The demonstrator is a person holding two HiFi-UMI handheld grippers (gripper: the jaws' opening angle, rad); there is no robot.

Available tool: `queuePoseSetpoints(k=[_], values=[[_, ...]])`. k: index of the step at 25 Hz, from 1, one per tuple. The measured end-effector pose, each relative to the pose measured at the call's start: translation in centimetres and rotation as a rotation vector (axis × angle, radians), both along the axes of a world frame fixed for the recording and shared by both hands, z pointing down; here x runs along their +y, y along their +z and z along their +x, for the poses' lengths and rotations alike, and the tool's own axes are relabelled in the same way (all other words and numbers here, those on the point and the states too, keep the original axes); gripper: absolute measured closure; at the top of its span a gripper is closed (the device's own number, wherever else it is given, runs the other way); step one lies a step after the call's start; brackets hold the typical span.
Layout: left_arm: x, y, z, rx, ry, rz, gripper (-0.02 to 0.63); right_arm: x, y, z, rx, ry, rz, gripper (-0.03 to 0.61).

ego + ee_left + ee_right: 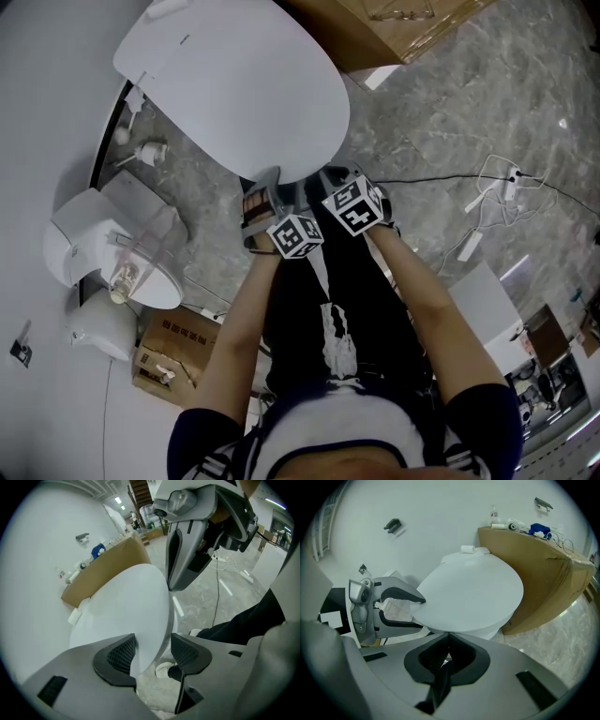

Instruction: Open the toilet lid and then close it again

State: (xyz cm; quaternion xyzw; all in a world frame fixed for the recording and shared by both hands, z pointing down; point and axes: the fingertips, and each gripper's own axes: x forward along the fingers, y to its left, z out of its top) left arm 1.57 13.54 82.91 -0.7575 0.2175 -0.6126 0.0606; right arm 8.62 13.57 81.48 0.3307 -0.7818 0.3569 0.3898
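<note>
- While looking down on the toilet lid, seeing it lying as a white oval low over the toilet bowl, with its back end by the white wall and its front rim pointing toward the person.
- Not showing whether lying fully down on the bowl or slightly raised.
- Pinching the lid's front rim with the left tool, pressing one pad on the top face and tucking the other under the rim.
- Hovering just beside it at the same front rim with the right tool, pressing the jaws together on nothing and pointing the tips at the rim's edge.
- Reaching up the head view to both tools with the person's forearms, side by side and close together.
- Standing near the lid's far side as a brown cardboard box, carrying small odds and ends on top, among them a blue item.
- Spreading beneath everything as a grey marbled floor, with a white cable lying well apart from the toilet.
</note>
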Motion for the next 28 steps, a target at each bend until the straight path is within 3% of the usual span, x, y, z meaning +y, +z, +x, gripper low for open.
queuePoseSetpoints(k=[11, 28], values=[[0.6, 3.0, 0.0, -0.021, -0.02, -0.095, 0.39, 0.8, 3.7, 0.1, -0.007, 0.025, -0.071, 0.571], [1.0, 7.9, -0.1, -0.047, 0.015, -0.169, 0.397, 1.2, 9.4, 0.2, -0.014, 0.142, -0.137, 0.571]])
